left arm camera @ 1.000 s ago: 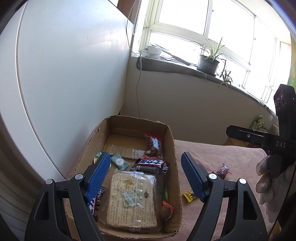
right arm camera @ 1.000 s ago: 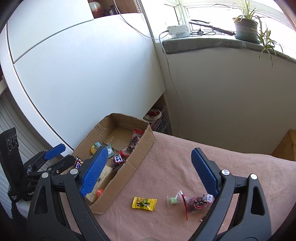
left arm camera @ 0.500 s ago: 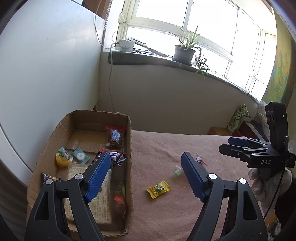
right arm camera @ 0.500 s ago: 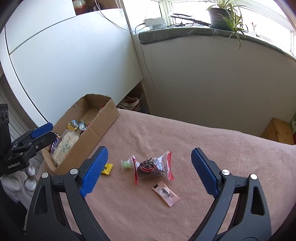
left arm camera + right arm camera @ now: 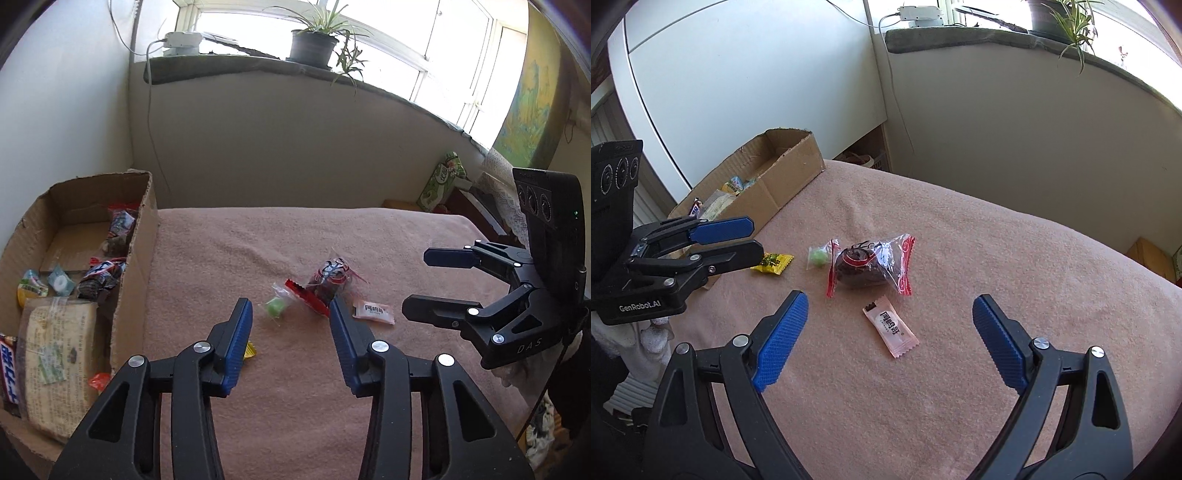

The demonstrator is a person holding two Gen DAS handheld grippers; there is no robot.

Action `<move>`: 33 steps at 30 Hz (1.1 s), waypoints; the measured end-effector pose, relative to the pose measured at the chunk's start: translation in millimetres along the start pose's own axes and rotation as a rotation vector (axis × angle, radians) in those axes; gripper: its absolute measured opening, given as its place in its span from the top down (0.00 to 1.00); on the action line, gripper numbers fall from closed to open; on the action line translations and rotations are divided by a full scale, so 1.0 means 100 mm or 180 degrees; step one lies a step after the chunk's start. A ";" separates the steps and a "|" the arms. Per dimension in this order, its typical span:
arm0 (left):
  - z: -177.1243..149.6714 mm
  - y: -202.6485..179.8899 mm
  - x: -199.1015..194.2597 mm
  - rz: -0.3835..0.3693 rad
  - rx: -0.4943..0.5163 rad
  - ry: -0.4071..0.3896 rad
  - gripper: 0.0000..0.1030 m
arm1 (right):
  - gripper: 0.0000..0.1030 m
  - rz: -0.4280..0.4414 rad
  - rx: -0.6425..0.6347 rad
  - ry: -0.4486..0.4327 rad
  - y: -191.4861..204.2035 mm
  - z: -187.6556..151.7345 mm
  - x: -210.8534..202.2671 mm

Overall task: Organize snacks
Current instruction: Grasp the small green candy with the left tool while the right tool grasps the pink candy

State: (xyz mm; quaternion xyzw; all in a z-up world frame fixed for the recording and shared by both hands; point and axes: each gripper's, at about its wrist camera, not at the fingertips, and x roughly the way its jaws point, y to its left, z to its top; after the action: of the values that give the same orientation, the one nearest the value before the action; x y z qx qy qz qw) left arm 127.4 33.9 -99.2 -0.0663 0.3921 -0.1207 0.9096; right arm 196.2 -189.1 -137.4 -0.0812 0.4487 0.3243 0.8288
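Note:
A cardboard box (image 5: pixel 138 240) with several snacks inside stands at the left of the pink-covered surface; it also shows in the right wrist view (image 5: pixel 786 181). Loose on the cloth lie a clear red-edged bag with a dark snack (image 5: pixel 866 267) (image 5: pixel 327 282), a green candy (image 5: pixel 817 257) (image 5: pixel 275 306), a yellow packet (image 5: pixel 772 261) (image 5: pixel 249 349) and a pink sachet (image 5: pixel 891 326) (image 5: pixel 373 311). My left gripper (image 5: pixel 291 317) is open and empty, hovering near the green candy and the yellow packet. My right gripper (image 5: pixel 890 314) is open and empty, over the pink sachet.
A pink cloth (image 5: pixel 960 258) covers the surface, which ends at a wall under a windowsill with a potted plant (image 5: pixel 312 42). A white cabinet (image 5: pixel 738 81) stands behind the box. A green package (image 5: pixel 441 181) and a wooden crate (image 5: pixel 1152 254) sit at the far right.
Both grippers have swung right, away from the box and toward the loose snacks. The left gripper's jaws have narrowed a little. Nothing was picked up.

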 end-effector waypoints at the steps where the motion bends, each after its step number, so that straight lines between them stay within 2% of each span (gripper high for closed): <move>1: -0.01 -0.01 0.05 0.0006 0.0005 0.0033 0.62 | 0.10 -0.0002 -0.0034 0.0015 0.01 -0.02 0.01; 3: -0.02 -0.05 0.12 0.0040 0.0040 0.0067 0.64 | 0.20 0.0006 -0.0096 0.0048 0.02 -0.06 0.04; 9: -0.01 -0.05 0.30 0.0201 0.0121 0.0155 0.65 | 0.22 0.0054 -0.0226 0.0161 0.04 -0.14 0.16; 10: -0.02 -0.05 0.34 0.0227 0.0128 0.0173 0.65 | 0.24 0.0067 -0.0242 0.0170 0.04 -0.14 0.17; 12: -0.02 -0.05 0.39 0.0272 0.0130 0.0194 0.67 | 0.34 0.0107 -0.0263 0.0211 0.04 -0.15 0.21; 18: -0.03 -0.07 0.50 0.0372 0.0167 0.0225 0.67 | 0.35 0.0066 -0.0308 0.0257 0.04 -0.14 0.33; 23: -0.01 -0.06 0.58 0.0339 0.0213 0.0270 0.67 | 0.35 0.0056 -0.0329 0.0279 0.05 -0.14 0.39; 25: -0.01 -0.07 0.60 0.0323 0.0254 0.0287 0.73 | 0.38 0.0042 -0.0353 0.0317 0.06 -0.14 0.43; 27: -0.01 -0.08 0.60 0.0318 0.0288 0.0288 0.74 | 0.45 0.0006 -0.0388 0.0371 0.08 -0.16 0.48; 31: -0.01 -0.07 0.61 0.0303 0.0294 0.0295 0.76 | 0.46 -0.0031 -0.0421 0.0365 0.09 -0.17 0.49; 33: -0.01 -0.07 0.61 0.0285 0.0296 0.0293 0.78 | 0.50 -0.0069 -0.0438 0.0369 0.10 -0.17 0.49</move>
State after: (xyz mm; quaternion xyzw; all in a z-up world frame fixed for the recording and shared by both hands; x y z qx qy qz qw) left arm 165.9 10.8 -140.7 -0.0008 0.4300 -0.1010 0.8971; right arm 197.1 -166.4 -184.6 -0.1615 0.4716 0.3402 0.7974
